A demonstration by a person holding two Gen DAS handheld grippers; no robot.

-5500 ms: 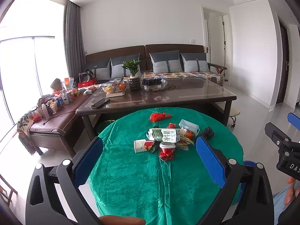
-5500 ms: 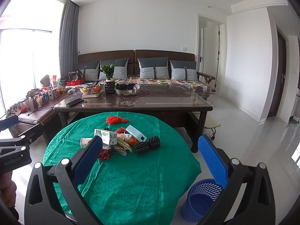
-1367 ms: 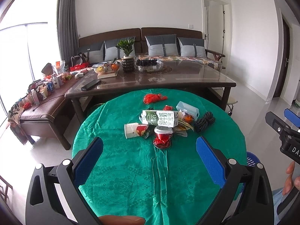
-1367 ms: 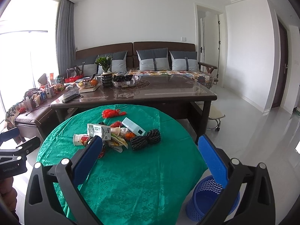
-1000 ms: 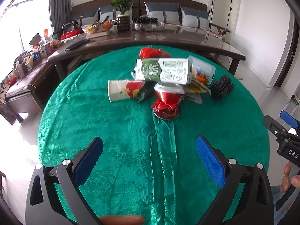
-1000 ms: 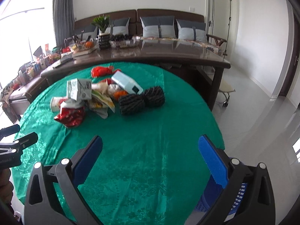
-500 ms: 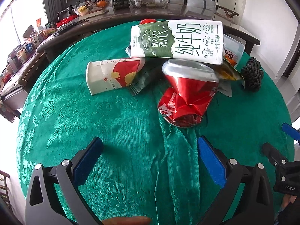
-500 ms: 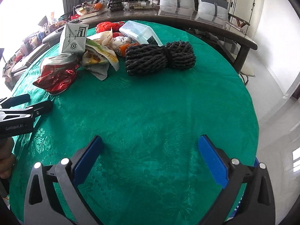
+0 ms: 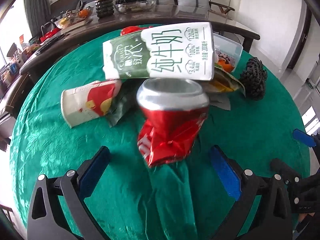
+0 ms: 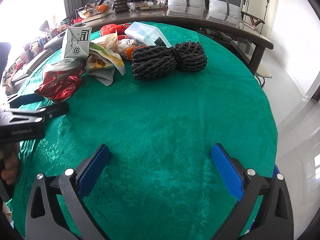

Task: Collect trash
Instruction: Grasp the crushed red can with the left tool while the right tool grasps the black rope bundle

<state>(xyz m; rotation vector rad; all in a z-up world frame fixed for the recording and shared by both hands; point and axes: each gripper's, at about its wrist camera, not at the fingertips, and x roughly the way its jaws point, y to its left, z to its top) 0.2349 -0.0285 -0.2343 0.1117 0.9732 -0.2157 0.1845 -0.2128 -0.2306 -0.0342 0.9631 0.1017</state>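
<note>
Left gripper (image 9: 159,160) spread wide, flanking crushed can (image 9: 170,120); right gripper (image 10: 160,158) spread over bare tabletop (image 10: 180,110) near edge.

Bare cloth (image 10: 160,120) before rope bundle (image 10: 169,63)

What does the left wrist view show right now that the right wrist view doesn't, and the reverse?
Only the left wrist view shows the crushed paper cup lying on its side and the milk carton's printed face. Only the right wrist view shows the black rope bundle whole, the blue bin's rim past the table edge, and the left gripper open beside the crushed red can. Both show the can, carton, snack wrappers, clear plastic box and green tablecloth. The right gripper is open over bare cloth.
</note>
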